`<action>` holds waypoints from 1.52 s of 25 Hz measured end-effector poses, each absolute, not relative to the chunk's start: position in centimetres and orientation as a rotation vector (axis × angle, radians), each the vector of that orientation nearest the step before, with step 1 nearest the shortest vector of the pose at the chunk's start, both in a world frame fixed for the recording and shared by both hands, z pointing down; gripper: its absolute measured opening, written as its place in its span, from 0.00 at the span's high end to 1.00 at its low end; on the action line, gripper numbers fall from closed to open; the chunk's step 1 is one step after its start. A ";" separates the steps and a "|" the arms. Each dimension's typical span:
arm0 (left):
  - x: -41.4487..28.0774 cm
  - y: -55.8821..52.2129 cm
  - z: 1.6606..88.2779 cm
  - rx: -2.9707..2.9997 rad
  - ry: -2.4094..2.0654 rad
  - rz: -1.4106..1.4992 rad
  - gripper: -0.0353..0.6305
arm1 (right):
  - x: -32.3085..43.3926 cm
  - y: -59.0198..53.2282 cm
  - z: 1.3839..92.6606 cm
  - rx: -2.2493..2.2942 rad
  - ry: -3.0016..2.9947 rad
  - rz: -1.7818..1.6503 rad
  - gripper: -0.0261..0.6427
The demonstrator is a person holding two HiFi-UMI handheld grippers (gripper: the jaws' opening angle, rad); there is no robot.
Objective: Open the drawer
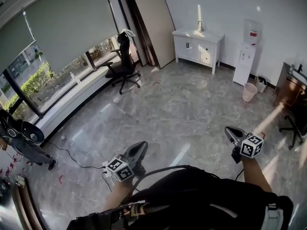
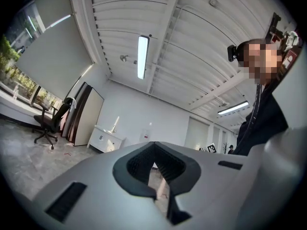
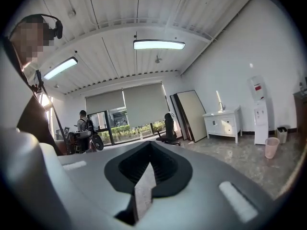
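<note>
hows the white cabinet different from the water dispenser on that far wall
The white cabinet is low and wide; the water dispenser is tall and narrow. The cabinet stands on short legs; the dispenser shows none. The cabinet carries a tap on top; the dispenser has a red mark near its top. Both are white and stand against the far wall.

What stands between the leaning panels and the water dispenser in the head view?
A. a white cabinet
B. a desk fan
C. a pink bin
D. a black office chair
A: the white cabinet has the leaning panels to its left and the water dispenser to its right.
</note>
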State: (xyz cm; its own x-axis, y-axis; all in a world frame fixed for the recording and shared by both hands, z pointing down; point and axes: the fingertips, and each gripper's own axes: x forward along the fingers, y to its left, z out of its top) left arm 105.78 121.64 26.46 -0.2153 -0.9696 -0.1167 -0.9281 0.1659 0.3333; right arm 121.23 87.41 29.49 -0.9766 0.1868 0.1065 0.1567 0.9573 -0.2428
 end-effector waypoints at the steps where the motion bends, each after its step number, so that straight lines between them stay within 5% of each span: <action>1: 105.5 120.6 26.5 1.865 -2.316 -0.516 0.95 | 120.4 86.2 29.5 -0.288 -2.977 0.352 0.96; 16: 95.8 106.1 31.1 1.866 -2.179 -0.523 0.95 | 112.3 73.5 33.5 -0.184 -2.932 0.386 0.96; 29: 72.8 102.2 28.3 2.060 -1.990 -0.502 0.95 | 93.9 73.2 29.7 0.074 -2.990 0.408 0.96; 38: 63.6 101.2 30.0 2.093 -1.967 -0.527 0.95 | 85.8 73.1 32.5 0.096 -2.941 0.395 0.96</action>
